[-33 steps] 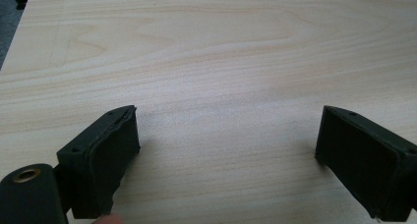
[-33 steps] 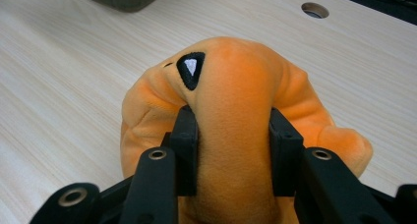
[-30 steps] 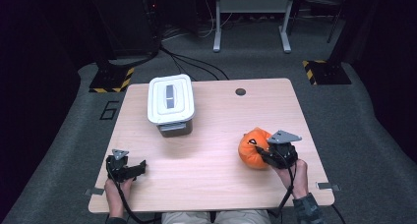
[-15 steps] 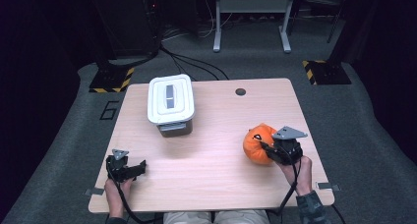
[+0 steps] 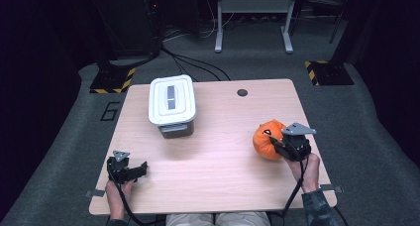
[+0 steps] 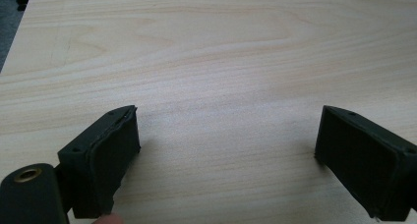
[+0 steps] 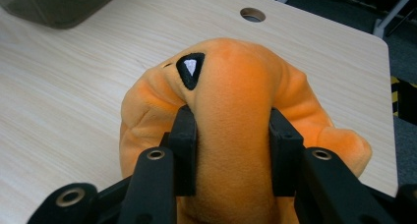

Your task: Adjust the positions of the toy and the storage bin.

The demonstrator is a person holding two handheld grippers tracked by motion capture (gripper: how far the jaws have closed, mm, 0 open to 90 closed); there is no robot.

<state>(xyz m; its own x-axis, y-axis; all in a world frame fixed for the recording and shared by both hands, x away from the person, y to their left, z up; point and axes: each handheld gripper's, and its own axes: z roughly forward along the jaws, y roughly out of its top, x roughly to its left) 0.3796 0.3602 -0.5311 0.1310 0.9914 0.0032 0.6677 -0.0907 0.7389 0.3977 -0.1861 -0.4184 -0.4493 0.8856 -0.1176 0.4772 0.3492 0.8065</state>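
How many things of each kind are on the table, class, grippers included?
Grippers: 2, left gripper and right gripper
Plush pumpkin: 1
Lidded box: 1
Total: 4

The left gripper [image 5: 130, 170] is sitting low at the near left with its jaws standing wide apart and nothing between them, while the right gripper [image 5: 278, 147] is pointing leftward at the near right, its jaws squeezing in tight, each forearm reaching in from the near edge.
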